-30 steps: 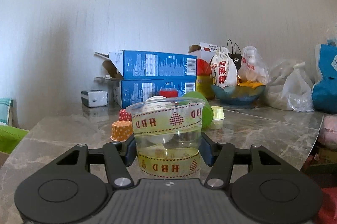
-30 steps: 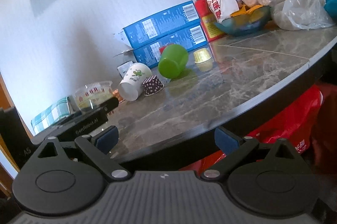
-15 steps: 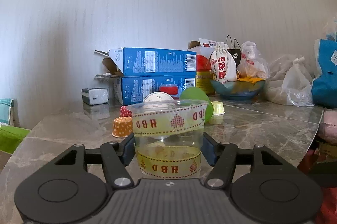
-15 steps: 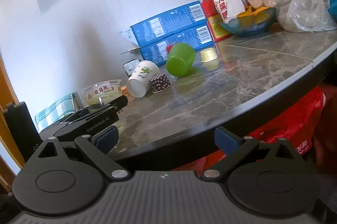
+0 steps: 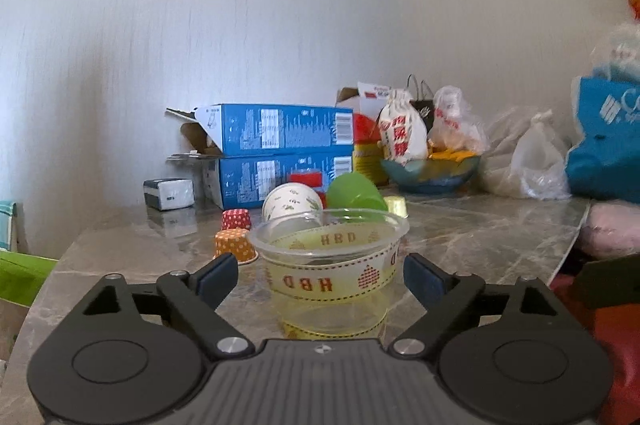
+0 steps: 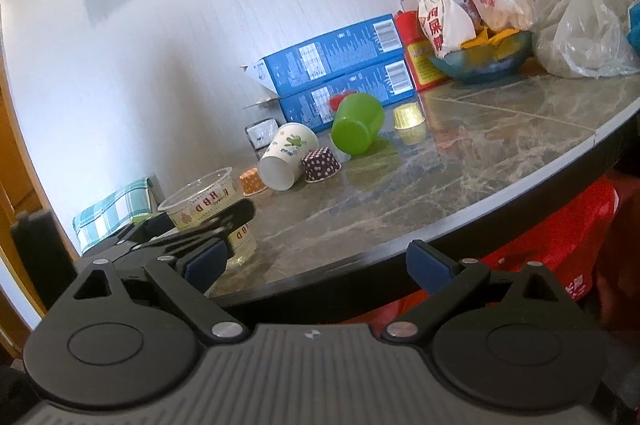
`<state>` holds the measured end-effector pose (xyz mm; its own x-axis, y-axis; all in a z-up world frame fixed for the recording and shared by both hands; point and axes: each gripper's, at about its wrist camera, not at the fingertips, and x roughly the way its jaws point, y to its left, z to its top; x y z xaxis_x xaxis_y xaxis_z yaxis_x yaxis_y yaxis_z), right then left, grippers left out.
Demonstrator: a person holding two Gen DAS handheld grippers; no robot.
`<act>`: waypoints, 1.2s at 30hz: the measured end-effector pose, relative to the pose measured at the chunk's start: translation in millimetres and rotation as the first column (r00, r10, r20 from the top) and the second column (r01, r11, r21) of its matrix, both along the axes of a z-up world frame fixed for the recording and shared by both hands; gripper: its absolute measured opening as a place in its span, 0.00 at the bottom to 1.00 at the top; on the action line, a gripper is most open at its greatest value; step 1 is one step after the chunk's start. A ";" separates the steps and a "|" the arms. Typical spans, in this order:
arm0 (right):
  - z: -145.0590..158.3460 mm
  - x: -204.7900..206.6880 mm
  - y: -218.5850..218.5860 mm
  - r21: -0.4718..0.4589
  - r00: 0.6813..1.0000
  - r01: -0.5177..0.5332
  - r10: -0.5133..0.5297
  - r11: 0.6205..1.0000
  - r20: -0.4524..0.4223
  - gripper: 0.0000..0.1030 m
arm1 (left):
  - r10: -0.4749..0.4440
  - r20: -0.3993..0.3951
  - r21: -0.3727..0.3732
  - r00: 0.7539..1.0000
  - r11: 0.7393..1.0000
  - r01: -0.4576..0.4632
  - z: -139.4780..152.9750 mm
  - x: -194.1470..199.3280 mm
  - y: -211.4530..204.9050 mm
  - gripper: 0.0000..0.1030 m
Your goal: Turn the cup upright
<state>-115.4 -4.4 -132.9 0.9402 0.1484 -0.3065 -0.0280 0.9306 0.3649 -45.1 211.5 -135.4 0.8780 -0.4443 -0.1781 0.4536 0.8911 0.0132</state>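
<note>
Since the clear plastic cup with the HBD ribbon stands mouth-up on the marble bench, near its front edge, the flip of this item is judged complete and the step in hand is the release. The left gripper has its jaws spread, one on each side of the cup with a visible gap on both sides; they grasp nothing. The right gripper sits low off the front edge of the bench, jaws likewise released and empty, well apart from the cup.

Next move, as judged: draw the left gripper straight back without brushing the cup wall, since a light cup would tip easily. Three cups remain on their sides further back: the white paper cup, the green cup and the purple dotted cup. The orange dotted cup and a red dotted cup stand mouth-down.

Against the frames half a second and one second earlier: the left jaws were then clamped against the cup's sides, and they have since opened. The cup's rim now reads lower in the left view.
</note>
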 end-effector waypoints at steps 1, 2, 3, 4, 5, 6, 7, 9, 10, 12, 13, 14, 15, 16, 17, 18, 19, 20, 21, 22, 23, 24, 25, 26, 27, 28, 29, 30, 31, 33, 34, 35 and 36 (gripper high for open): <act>0.8 -0.5 0.3 -0.001 1.000 0.000 0.000 1.000 0.001 0.96 | -0.010 -0.002 -0.013 1.000 1.000 0.009 1.7 -2.6 4.7 0.92; 1.5 -1.3 0.5 -0.001 1.000 0.002 -0.002 1.000 0.000 0.97 | -0.018 -0.002 -0.024 1.000 1.000 0.018 3.4 -5.8 9.6 0.92; 2.5 -1.9 0.6 0.001 1.000 0.007 -0.007 1.000 0.000 0.99 | -0.024 -0.002 -0.032 1.000 0.999 0.024 5.7 -9.4 14.8 0.93; 3.7 -2.8 0.9 0.005 1.000 0.012 -0.012 1.000 -0.001 0.99 | -0.030 -0.009 -0.045 1.000 0.999 0.029 9.2 -13.7 21.1 0.93; 5.8 -3.6 2.2 0.009 1.000 0.016 -0.015 1.000 -0.006 0.99 | -0.046 -0.013 -0.073 0.999 0.996 0.045 13.9 -19.3 29.6 0.93; 8.7 -4.4 4.6 0.005 1.000 0.016 -0.015 1.000 -0.013 0.99 | -0.064 -0.012 -0.102 0.998 0.993 0.063 18.4 -24.1 37.1 0.95; 12.4 -5.2 8.3 -0.007 1.000 0.015 -0.015 1.000 -0.019 0.99 | -0.083 -0.018 -0.137 0.996 0.987 0.079 26.1 -29.6 48.8 0.97; 21.8 -7.8 19.1 -0.041 1.000 0.014 -0.014 0.999 -0.018 0.99 | -0.081 -0.044 -0.182 0.996 0.981 0.072 40.9 -37.2 69.4 1.00; 27.5 -10.2 25.6 -0.063 1.000 0.005 -0.006 0.998 -0.010 0.99 | -0.063 -0.070 -0.190 0.996 0.981 0.049 49.3 -39.8 78.5 1.00; 39.7 -16.7 39.2 -0.114 1.000 0.012 -0.010 0.993 0.020 0.98 | -0.014 -0.155 -0.175 0.988 0.984 -0.014 66.3 -40.8 93.7 1.00; 46.2 -19.4 45.7 -0.139 1.000 0.018 -0.014 0.990 0.025 0.99 | 0.001 -0.210 -0.161 0.978 0.986 -0.036 74.4 -39.3 100.1 1.00; 51.9 -20.3 50.2 -0.157 1.000 0.014 -0.011 0.988 0.019 0.99 | 0.003 -0.258 -0.149 0.966 0.988 -0.042 81.5 -38.1 106.3 1.00; 59.2 -21.4 56.0 -0.169 1.000 0.002 -0.001 0.986 0.007 0.99 | -0.004 -0.282 -0.143 0.959 0.989 -0.037 86.2 -38.7 110.7 1.00; 64.1 -22.8 59.4 -0.168 1.000 -0.007 0.007 0.986 0.001 0.99 | -0.003 -0.302 -0.131 0.953 0.991 -0.039 93.4 -40.0 116.3 1.00; 70.0 -24.1 62.9 -0.161 1.000 -0.020 0.018 0.987 -0.014 0.99 | 0.014 -0.312 -0.107 0.950 0.993 -0.050 99.6 -43.4 118.8 1.00; 75.2 -24.6 65.8 -0.156 0.999 -0.028 0.022 0.987 -0.034 0.99 | 0.029 -0.311 -0.071 0.950 0.996 -0.053 105.7 -47.1 119.4 1.00; 80.4 -24.9 68.5 -0.160 0.998 -0.023 0.013 0.987 -0.059 0.99 | 0.032 -0.298 -0.034 0.954 0.998 -0.044 110.6 -51.5 118.6 1.00; 84.6 -25.4 71.0 -0.168 0.997 -0.015 0.001 0.986 -0.082 0.99 | 0.027 -0.279 -0.007 0.960 1.000 -0.030 115.5 -57.9 117.2 1.00; 88.9 -26.2 73.3 -0.175 0.994 -0.011 -0.007 0.984 -0.105 0.99 | 0.013 -0.260 0.006 0.966 1.000 -0.012 119.2 -63.6 116.7 1.00; 92.3 -27.7 75.1 -0.175 0.993 -0.010 -0.010 0.985 -0.116 0.99 | -0.009 -0.251 0.010 0.968 1.000 0.012 122.7 -67.3 115.8 1.00; 94.7 -29.4 76.7 -0.175 0.993 -0.015 -0.006 0.984 -0.118 0.99 | -0.028 -0.260 0.006 0.965 1.000 0.030 125.0 -68.5 114.9 1.00; 96.8 -28.1 79.4 -0.184 0.992 -0.030 0.006 0.983 -0.128 0.99 | -0.040 -0.279 -0.001 0.960 0.999 0.041 126.3 -67.8 113.7 1.00; 97.7 -27.4 82.1 -0.194 0.990 -0.043 0.015 0.980 -0.143 0.99 | -0.045 -0.303 -0.001 0.952 0.999 0.047 126.6 -65.8 111.6 1.00; 98.1 -27.4 84.3 -0.201 0.989 -0.049 0.019 0.978 -0.147 0.98 | -0.044 -0.322 0.010 0.946 0.999 0.050 127.6 -63.4 109.7 1.00; 97.9 -28.6 84.6 -0.198 0.990 -0.041 0.013 0.979 -0.141 0.99 | -0.039 -0.335 0.026 0.942 0.998 0.051 126.5 -63.0 105.3 1.00; 97.2 -28.5 84.1 -0.191 0.990 -0.034 0.008 0.981 -0.139 0.99 | -0.032 -0.334 0.037 0.942 0.998 0.047 124.6 -63.6 103.5 1.00; 96.5 -28.7 82.9 -0.184 0.990 -0.037 0.011 0.982 -0.140 0.99 | -0.025 -0.340 0.045 0.940 0.998 0.043 122.6 -62.8 101.4 1.00; 95.2 -27.4 81.6 -0.178 0.990 -0.038 0.013 0.983 -0.142 0.99 | -0.019 -0.343 0.036 0.939 0.999 0.033 120.8 -60.9 100.6 1.00; 93.0 -25.4 80.7 -0.177 0.989 -0.037 0.010 0.983 -0.150 0.99 | -0.014 -0.349 0.015 0.937 1.000 0.020 119.1 -59.1 101.3 1.00; 89.2 -22.3 80.8 -0.185 0.986 -0.043 0.011 0.982 -0.169 0.99 | -0.029 -0.372 -0.005 0.928 1.000 0.029 117.5 -58.2 101.5 1.00; 87.9 -22.1 82.8 -0.193 0.984 -0.049 0.014 0.980 -0.179 0.99 | -0.027 -0.373 0.002 0.927 1.000 0.030 116.9 -58.3 99.8 1.00; 86.4 -21.7 83.5 -0.197 0.982 -0.055 0.018 0.979 -0.186 0.98 | -0.013 -0.367 0.013 0.930 1.000 0.019 116.9 -59.5 98.4 1.00; 85.2 -21.3 83.8 -0.197 0.981 -0.060 0.022 0.978 -0.190 0.98 | -0.003 -0.362 0.025 0.932 1.000 0.012 117.9 -62.0 97.6 1.00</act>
<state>-136.7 79.4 -47.7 0.8581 0.1033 -0.5031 -0.0173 0.9848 0.1726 -107.1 309.0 -17.5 0.7484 -0.4415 -0.4949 0.4386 0.8892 -0.1300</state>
